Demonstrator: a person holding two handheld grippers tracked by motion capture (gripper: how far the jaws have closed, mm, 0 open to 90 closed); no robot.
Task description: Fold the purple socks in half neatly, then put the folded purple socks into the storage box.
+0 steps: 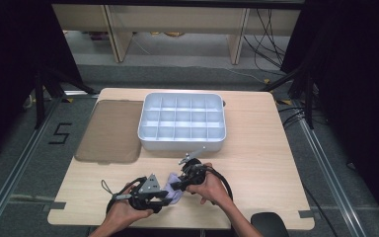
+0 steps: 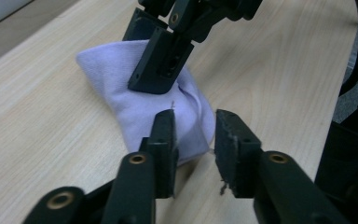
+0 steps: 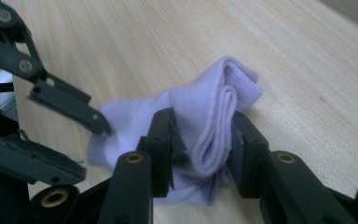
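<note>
A folded lavender sock [image 1: 174,191] lies on the wooden table near its front edge, between my two grippers. In the right gripper view my right gripper [image 3: 204,126] straddles the sock's [image 3: 205,98] thick folded part, and both pads press its sides. In the left gripper view my left gripper [image 2: 195,126] stands open at the sock's [image 2: 121,79] near end; the left fingertip [image 2: 164,126] overlaps the cloth, with a bare gap between the jaws. The right gripper [image 2: 161,65] comes down onto the sock from the far side. From above, left gripper [image 1: 161,197] and right gripper [image 1: 178,183] meet at the sock.
A white tray [image 1: 145,133] split into several small compartments stands in the middle of the table beyond the hands. A flat brown mat [image 1: 111,131] lies to its left. A dark rounded object [image 1: 269,222] sits at the table's front right edge.
</note>
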